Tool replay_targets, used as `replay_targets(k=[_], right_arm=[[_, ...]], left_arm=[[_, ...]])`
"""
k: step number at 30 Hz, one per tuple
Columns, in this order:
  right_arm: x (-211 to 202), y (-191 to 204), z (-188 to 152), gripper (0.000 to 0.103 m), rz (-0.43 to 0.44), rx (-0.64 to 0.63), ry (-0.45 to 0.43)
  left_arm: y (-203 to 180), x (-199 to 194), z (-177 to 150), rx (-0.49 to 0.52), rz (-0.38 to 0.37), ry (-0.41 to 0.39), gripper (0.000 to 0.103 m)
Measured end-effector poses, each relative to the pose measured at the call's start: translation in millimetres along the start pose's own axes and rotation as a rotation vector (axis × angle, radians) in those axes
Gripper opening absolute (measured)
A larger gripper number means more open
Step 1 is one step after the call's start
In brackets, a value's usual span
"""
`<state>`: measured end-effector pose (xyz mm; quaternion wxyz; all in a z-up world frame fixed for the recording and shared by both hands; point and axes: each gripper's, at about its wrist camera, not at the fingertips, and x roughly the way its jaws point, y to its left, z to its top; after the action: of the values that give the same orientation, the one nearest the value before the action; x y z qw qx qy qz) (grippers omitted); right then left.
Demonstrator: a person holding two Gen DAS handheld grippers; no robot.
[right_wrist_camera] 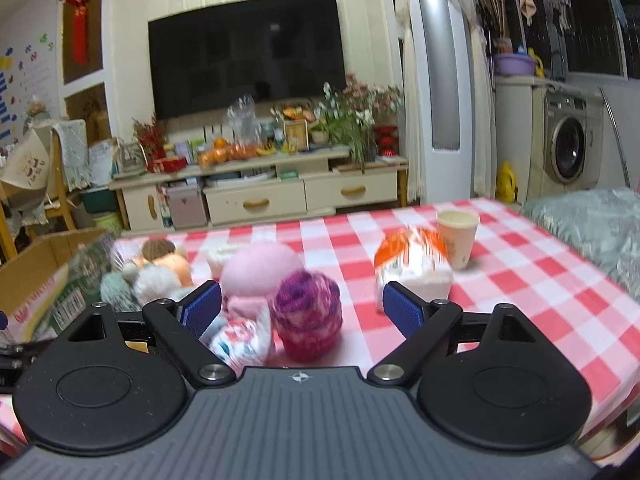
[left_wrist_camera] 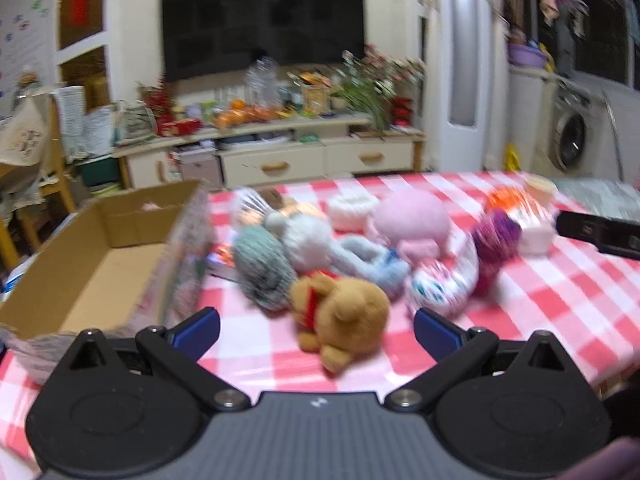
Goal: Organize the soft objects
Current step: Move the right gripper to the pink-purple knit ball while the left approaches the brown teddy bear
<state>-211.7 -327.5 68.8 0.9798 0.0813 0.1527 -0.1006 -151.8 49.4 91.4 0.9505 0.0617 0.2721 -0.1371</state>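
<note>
Both grippers' jaws gape empty; the left gripper (left_wrist_camera: pixel 316 330) may snag neighbours beside the blurred brown plush bear (left_wrist_camera: pixel 340 320).

soft toys (left_wrist_camera: pixel 320 248) motion-blurred, cardboard box (left_wrist_camera: pixel 100 256) edge-cropped

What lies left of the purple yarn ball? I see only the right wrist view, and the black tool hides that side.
Observer: A brown teddy bear lies on the checked tablecloth, just ahead of the left tool, whose fingers are spread open.
Operator: And the cardboard box, is anything in it?
Observer: The cardboard box is open on top and mostly bare inside. A small pink thing sits by its far wall, too blurred to name.
</note>
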Motion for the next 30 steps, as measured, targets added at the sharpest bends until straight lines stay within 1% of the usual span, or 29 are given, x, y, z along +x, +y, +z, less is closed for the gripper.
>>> replay_targets(k=[4, 8, 11, 14, 16, 18, 23, 26, 28, 30], right_arm=[[18.6, -4.3, -13.3, 0.103, 0.009, 0.028, 0.064], [33.9, -2.4, -25.2, 0.103, 0.065, 0.056, 0.123], [45.2, 0.7, -30.0, 0.103, 0.110, 0.069, 0.158], [53.8, -0.7, -31.7, 0.103, 0.154, 0.105, 0.188], [58.5, -1.0, -31.3, 0.103, 0.168, 0.120, 0.205], [61.5, 0.3, -31.9, 0.103, 0.163, 0.112, 0.211], [71.2, -6.7, -29.7, 0.103, 0.079, 0.102, 0.183], [76.1, -6.5, -28.7, 0.103, 0.070, 0.124, 0.178], [78.4, -5.4, -27.3, 0.103, 0.085, 0.143, 0.168], [79.7, -1.0, -25.1, 0.103, 0.077, 0.130, 0.148]], left_arm=[[-5.6, 18.5, -7.0, 0.003, -0.034, 0.042, 0.102], [-3.9, 34.9, -7.8, -0.022, -0.058, 0.054, 0.102], [-1.5, 49.8, -6.7, -0.043, -0.058, 0.065, 0.102], [3.0, 65.1, -6.0, -0.082, -0.063, 0.078, 0.102], [4.1, 73.5, -5.4, -0.107, -0.073, 0.082, 0.102], [3.0, 81.6, -4.3, -0.114, -0.081, 0.085, 0.102], [-4.3, 98.9, -2.4, -0.108, -0.063, 0.110, 0.102], [-9.0, 106.3, -1.7, -0.088, -0.042, 0.119, 0.102], [-9.9, 110.7, -0.1, -0.075, -0.023, 0.128, 0.099], [-9.8, 115.8, 2.3, -0.065, -0.008, 0.141, 0.091]])
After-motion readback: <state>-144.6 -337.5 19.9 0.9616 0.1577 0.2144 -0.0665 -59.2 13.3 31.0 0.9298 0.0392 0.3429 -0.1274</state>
